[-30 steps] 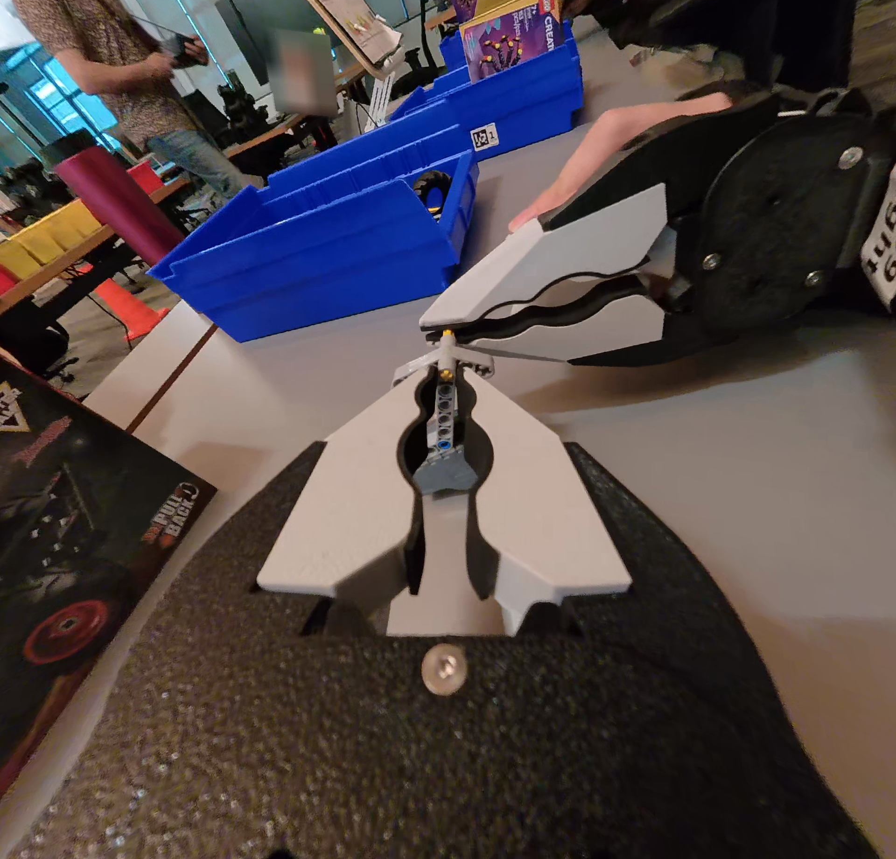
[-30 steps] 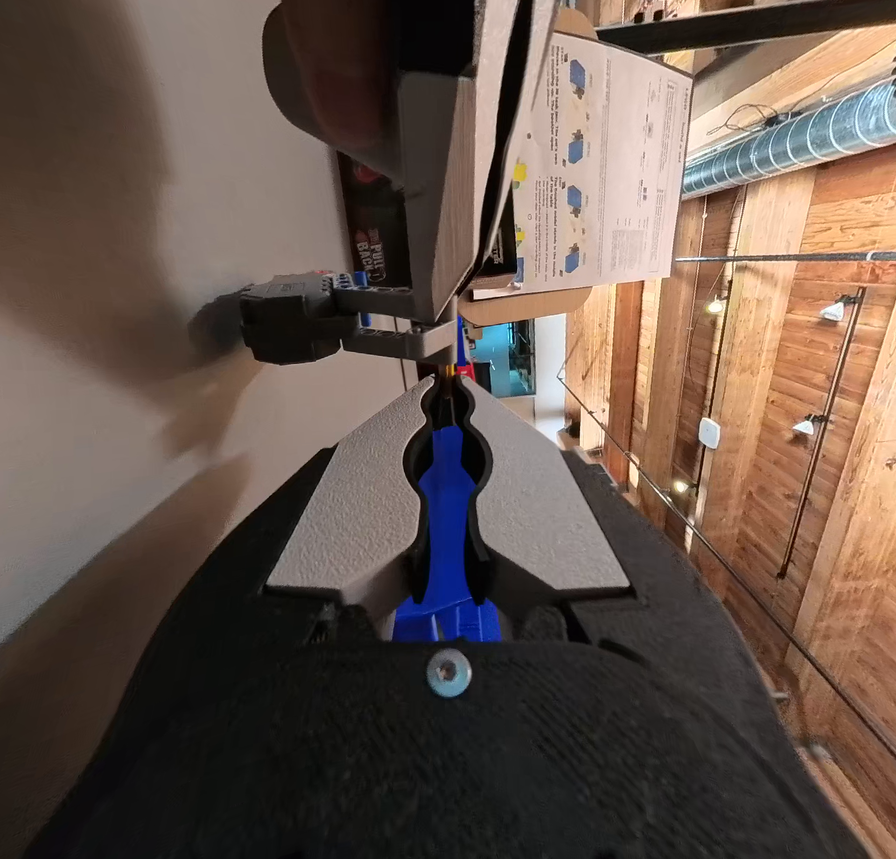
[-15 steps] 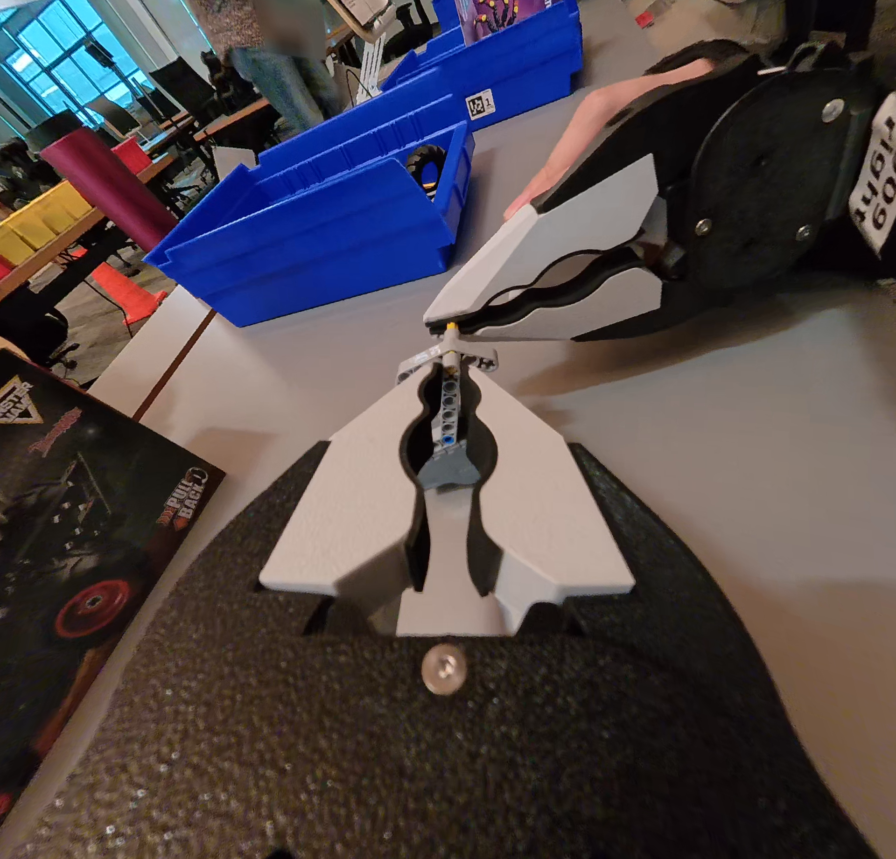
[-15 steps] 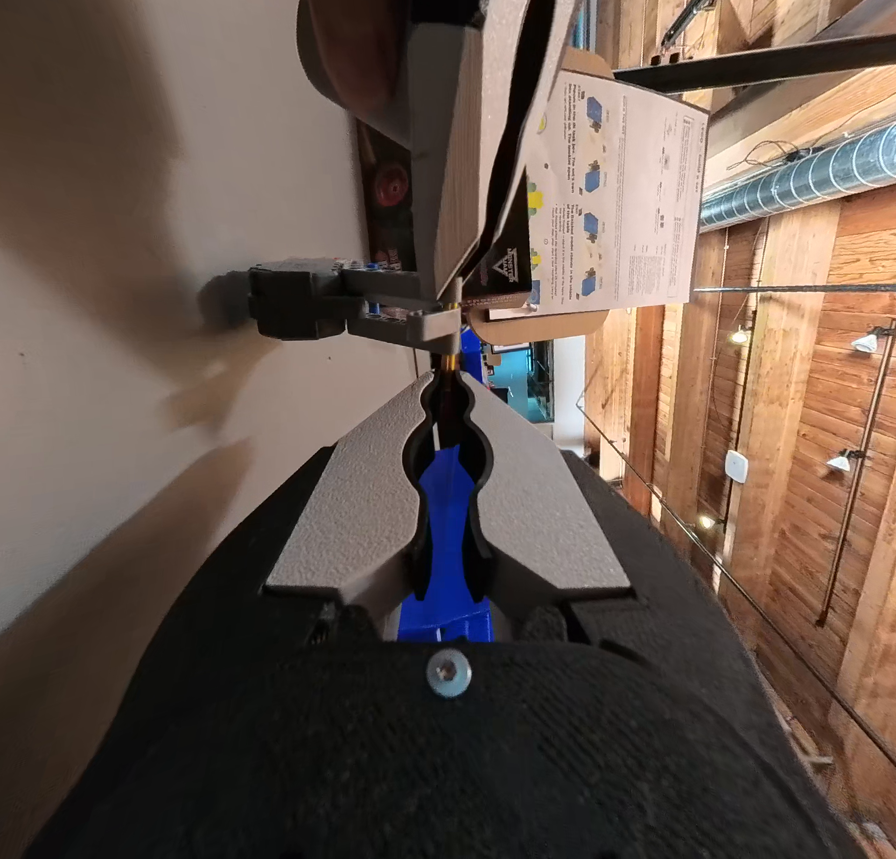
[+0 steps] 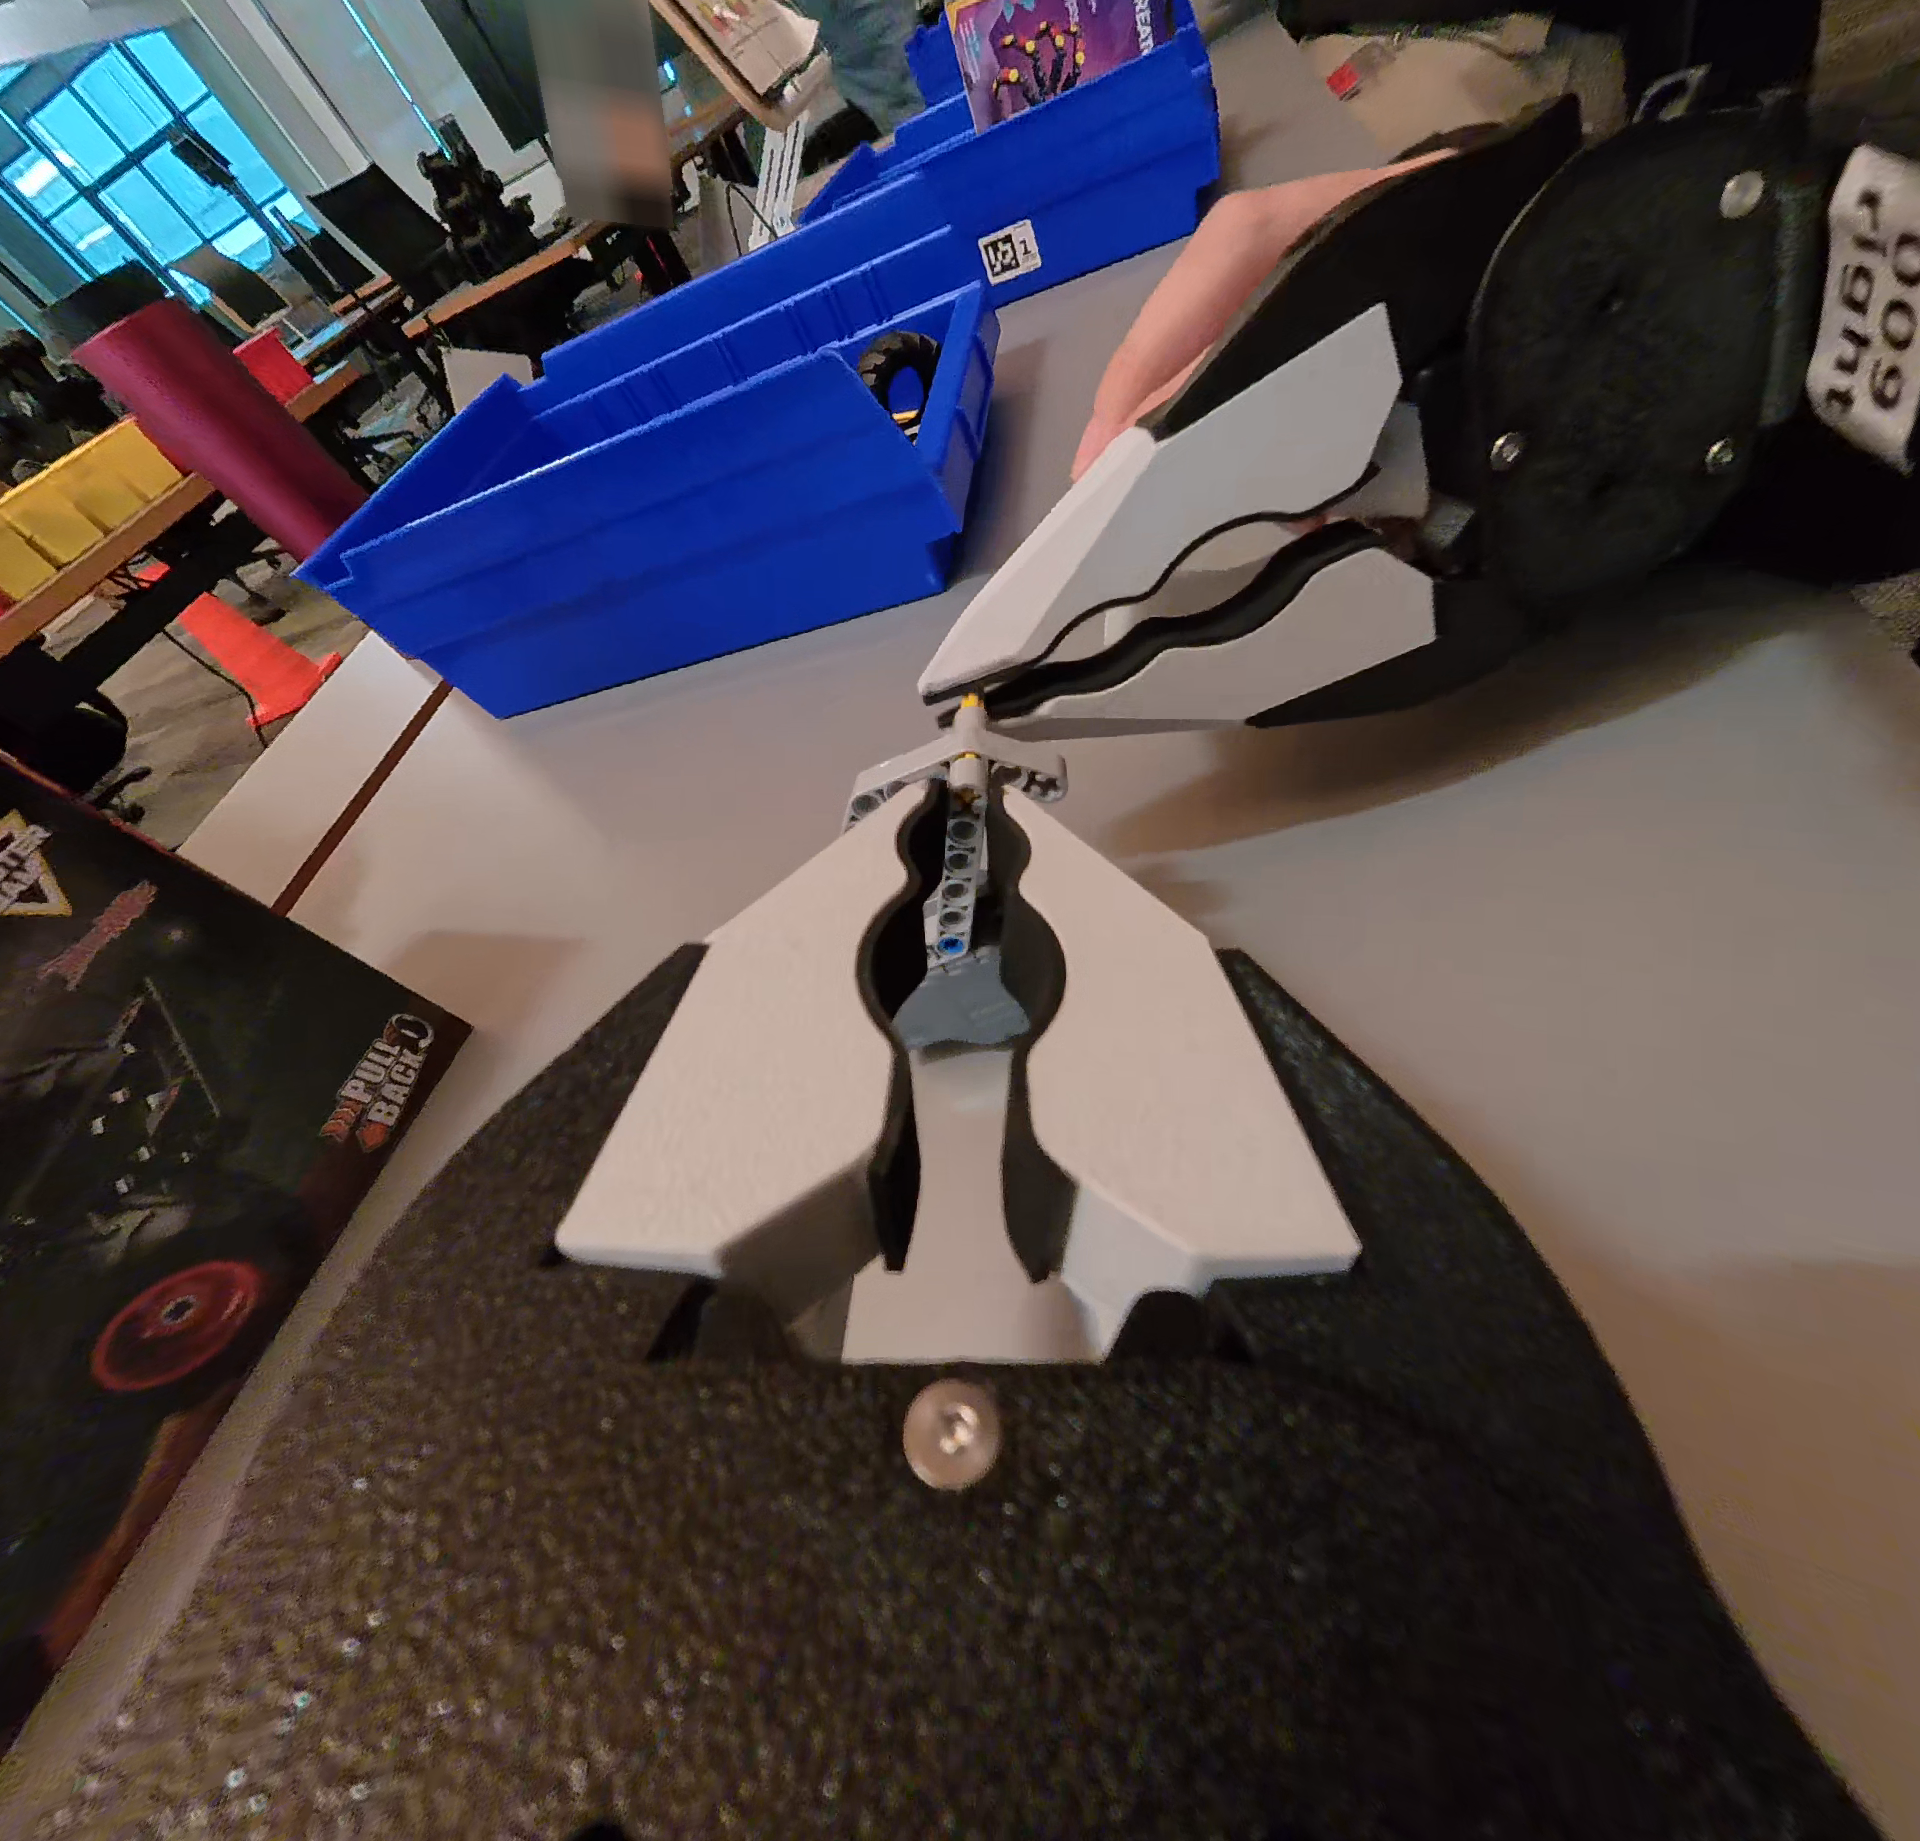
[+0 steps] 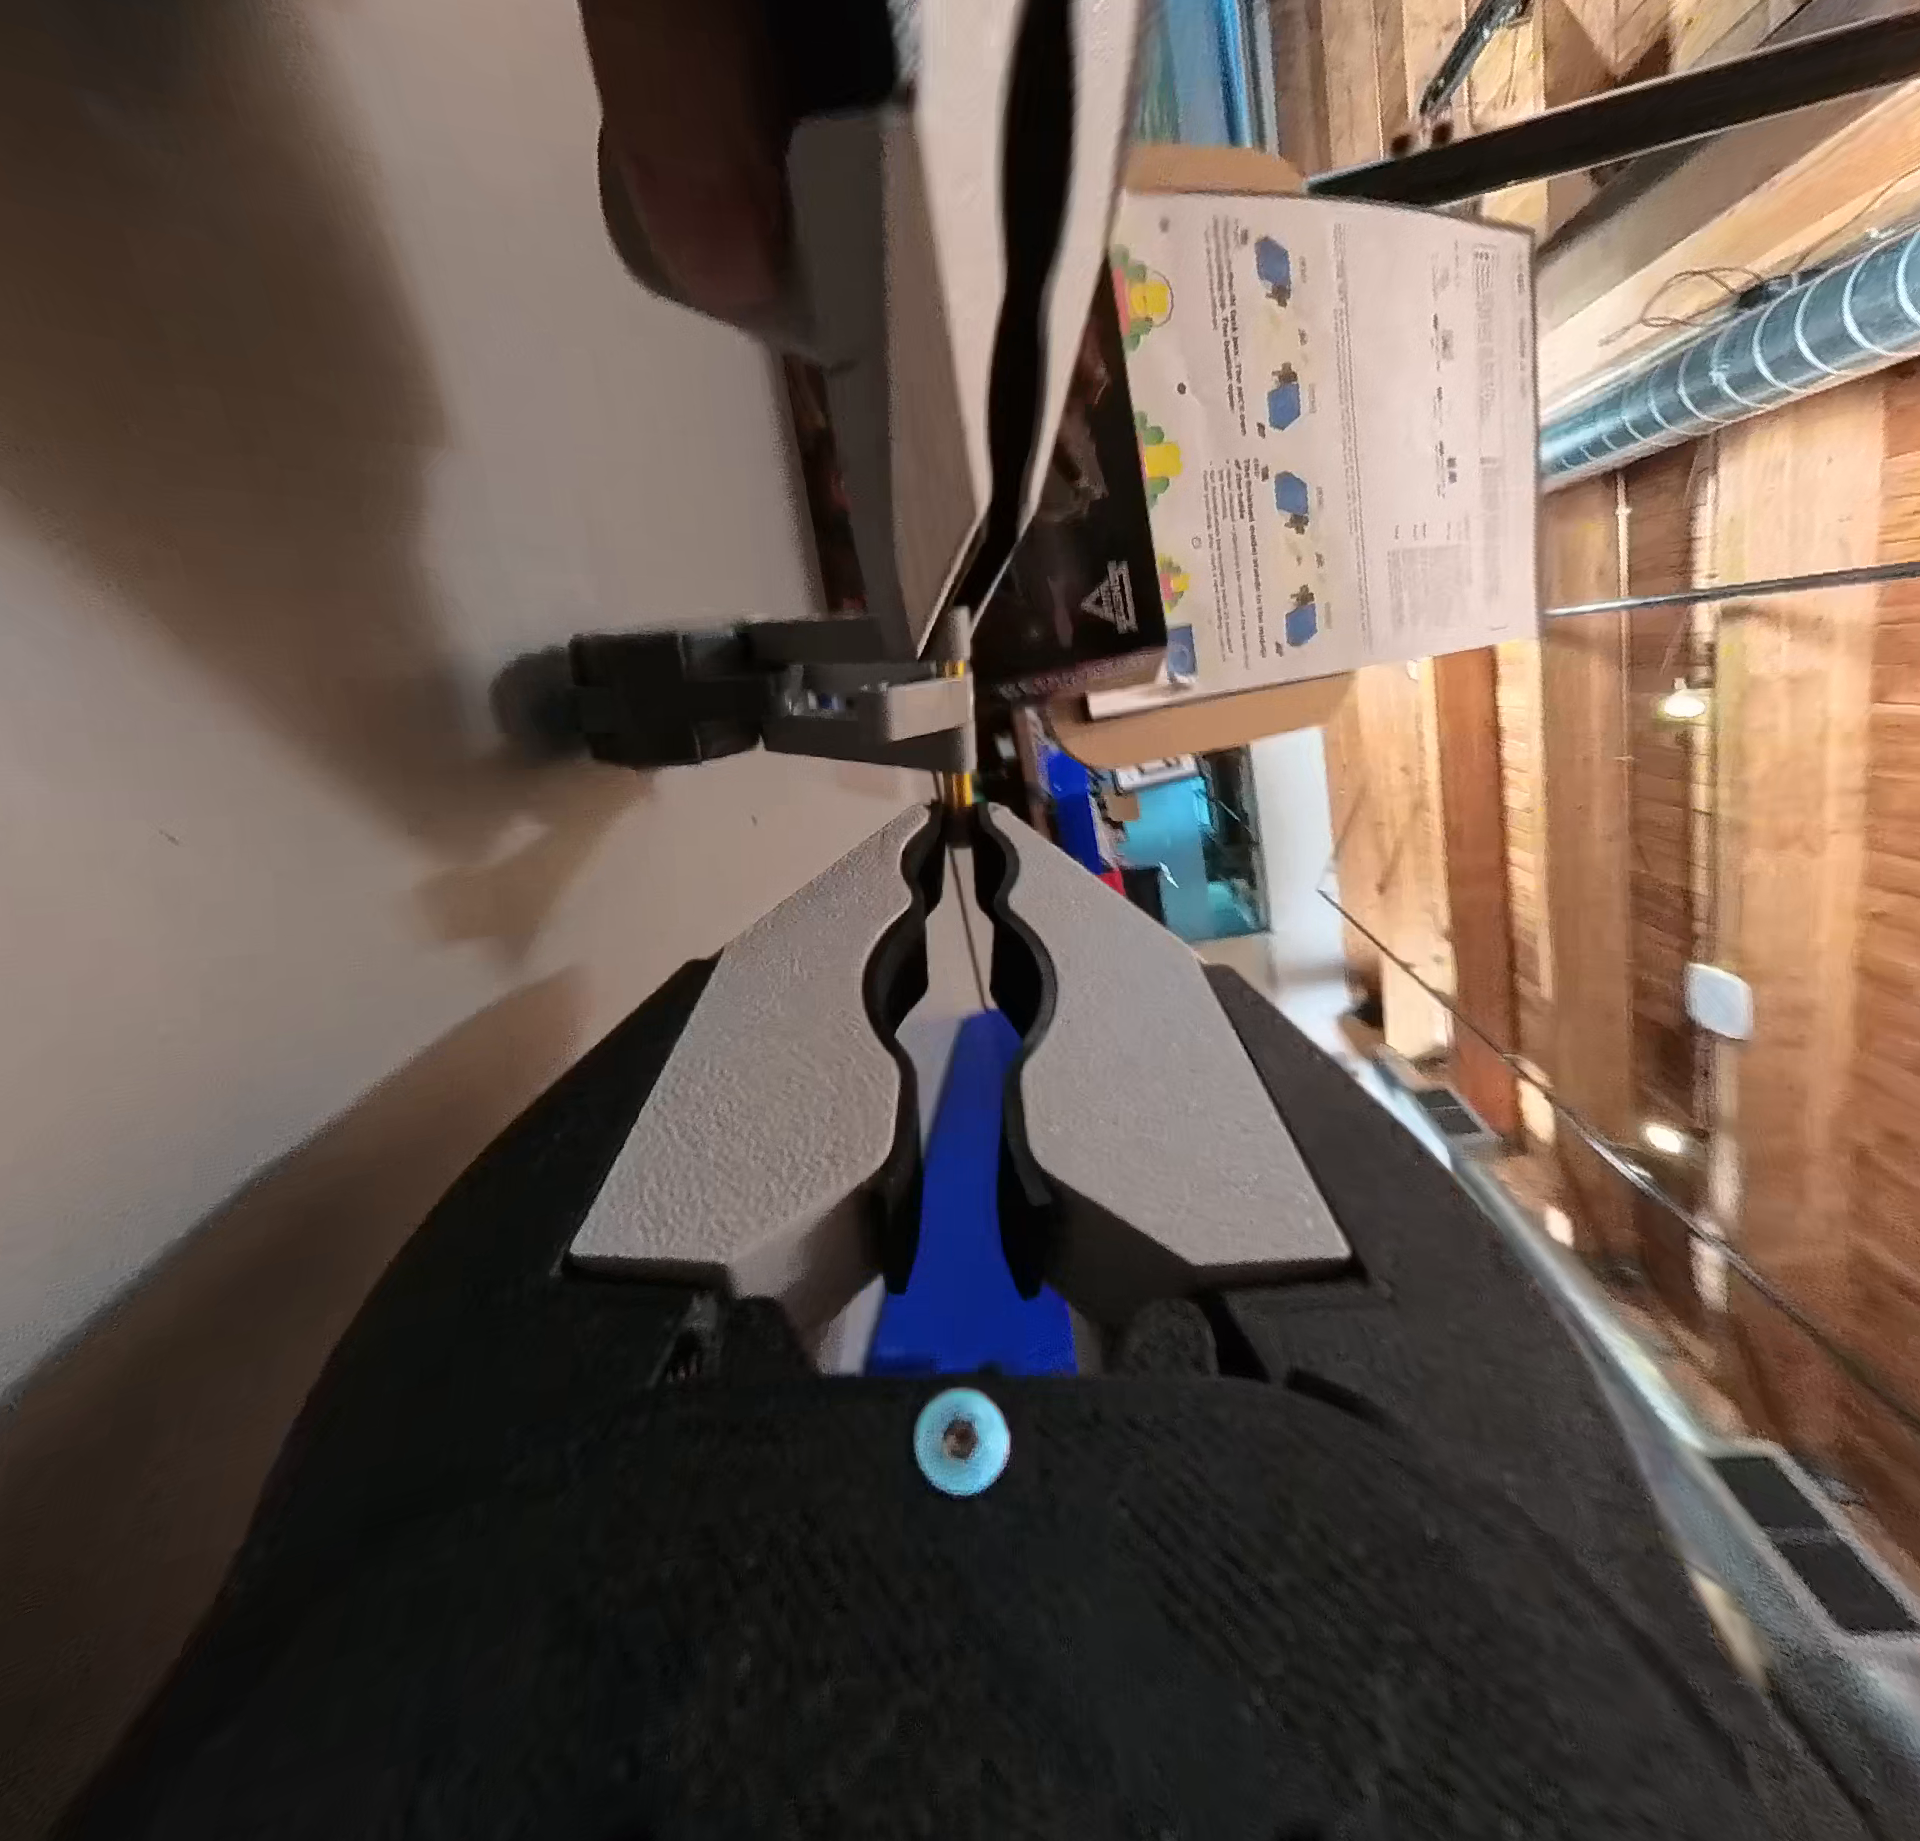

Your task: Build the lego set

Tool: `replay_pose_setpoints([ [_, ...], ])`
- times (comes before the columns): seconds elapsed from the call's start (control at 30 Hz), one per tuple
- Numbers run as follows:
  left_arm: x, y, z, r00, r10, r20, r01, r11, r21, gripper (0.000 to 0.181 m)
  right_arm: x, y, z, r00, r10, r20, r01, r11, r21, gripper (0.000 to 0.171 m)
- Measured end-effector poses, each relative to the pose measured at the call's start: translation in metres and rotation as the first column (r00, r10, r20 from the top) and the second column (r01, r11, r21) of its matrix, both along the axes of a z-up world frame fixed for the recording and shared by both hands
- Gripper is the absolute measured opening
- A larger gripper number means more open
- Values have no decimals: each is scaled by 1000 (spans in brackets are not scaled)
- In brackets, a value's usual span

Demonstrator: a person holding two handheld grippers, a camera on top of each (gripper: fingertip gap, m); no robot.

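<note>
My left gripper (image 5: 961,804) is shut on a grey lego assembly (image 5: 956,918), a holed beam with a dark grey block at its near end, held just above the table. My right gripper (image 5: 961,695) comes in from the right, shut on a thin yellow axle (image 5: 969,726) that meets the assembly's cross beam. In the right wrist view my right gripper (image 6: 961,820) pinches the yellow axle (image 6: 961,789) at its tips. The assembly (image 6: 862,716) lies just beyond, held by the left gripper (image 6: 961,628).
An open blue bin (image 5: 665,534) with a black wheel (image 5: 904,389) stands behind on the grey table (image 5: 1455,1012). More blue bins and a purple box (image 5: 1060,15) are farther back. A dark lego box (image 5: 156,1116) lies at left by the table edge. An instruction sheet (image 6: 1351,441) stands behind.
Both grippers stay shut and joined at the axle and assembly. The pair has tilted and shifted slightly. A person in the background has walked to the right.
</note>
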State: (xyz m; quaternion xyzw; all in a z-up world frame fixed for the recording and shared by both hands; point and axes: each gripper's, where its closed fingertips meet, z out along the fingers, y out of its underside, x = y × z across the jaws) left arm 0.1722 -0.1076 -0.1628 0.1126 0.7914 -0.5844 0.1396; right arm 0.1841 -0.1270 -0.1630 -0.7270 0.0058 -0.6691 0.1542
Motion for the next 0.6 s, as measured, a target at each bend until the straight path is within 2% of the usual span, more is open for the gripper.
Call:
replay_pose_setpoints([
  [0.07, 0, 2, 0, 1000, -16, -11, 16, 1000, -5, 5, -4, 9, 2, 998, 66, -21, -65, 996, 54, 3],
  [0.2, -2, 3, -3, 999, -30, -26, 30, 1000, 3, 5, -2, 8, -6, 999, 34, -37, -35, 999, -38, 3],
  [0.27, -1, 3, -2, 999, -25, -31, 26, 1000, 11, 5, -3, 8, -3, 999, 27, -40, -28, 999, -24, 3],
  [0.43, 3, 2, -7, 999, 17, 37, -19, 998, 67, 5, 1, 3, -7, 1000, -8, -26, 5, 994, -106, 3],
  [0.6, 2, 2, -5, 999, 37, 39, -41, 996, 81, 5, 1, 0, -6, 1000, -8, -25, 6, 996, -88, 4],
])
